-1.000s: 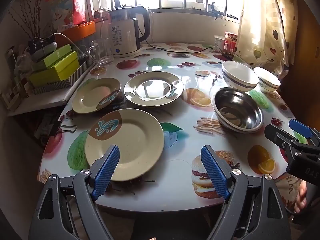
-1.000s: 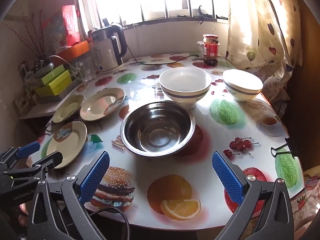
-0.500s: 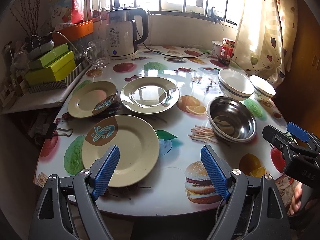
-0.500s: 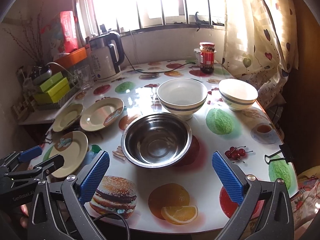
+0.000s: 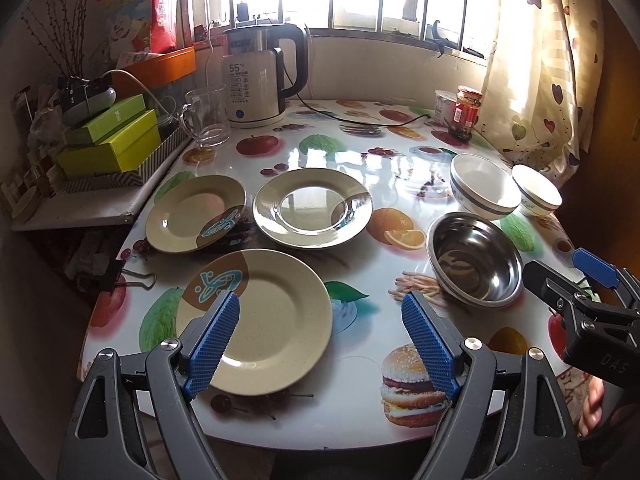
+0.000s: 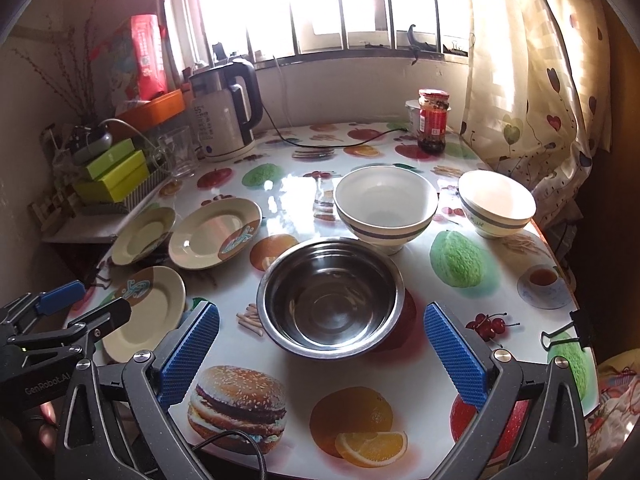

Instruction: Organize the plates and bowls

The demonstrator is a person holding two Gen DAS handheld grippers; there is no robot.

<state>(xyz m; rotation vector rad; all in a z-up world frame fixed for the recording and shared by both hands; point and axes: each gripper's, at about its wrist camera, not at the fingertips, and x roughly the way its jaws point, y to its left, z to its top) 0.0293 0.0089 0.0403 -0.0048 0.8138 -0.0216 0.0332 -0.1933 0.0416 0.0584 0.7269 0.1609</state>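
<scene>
Steel bowl [image 6: 330, 300] is sitting before your wide-open, empty right gripper [image 6: 320, 360]; only your left gripper [image 5: 320, 344], equally spread and empty, is showing the round speckled plate [image 5: 256, 320] whole.

Fruit-print table [image 5: 360, 408]; three plates [image 5: 260, 316] left; steel bowl [image 6: 330, 300], two white bowls [image 6: 386, 208], kettle [image 5: 256, 84], jar [image 6: 433, 120]

The left gripper [image 5: 320, 332] hangs over the near edge of the surface [image 5: 360, 392], jaws spread wide and empty, the left pad over the rim of the nearest plate [image 5: 256, 316]. Beyond lie two more plates [image 5: 194, 214] [image 5: 314, 208], side by side and apart. To the right a steel bowl [image 5: 476, 266] sits just before a large white bowl [image 5: 482, 186] and a smaller one [image 5: 536, 196]. The right gripper [image 5: 568, 276] shows at the right edge, jaws parted.
</scene>
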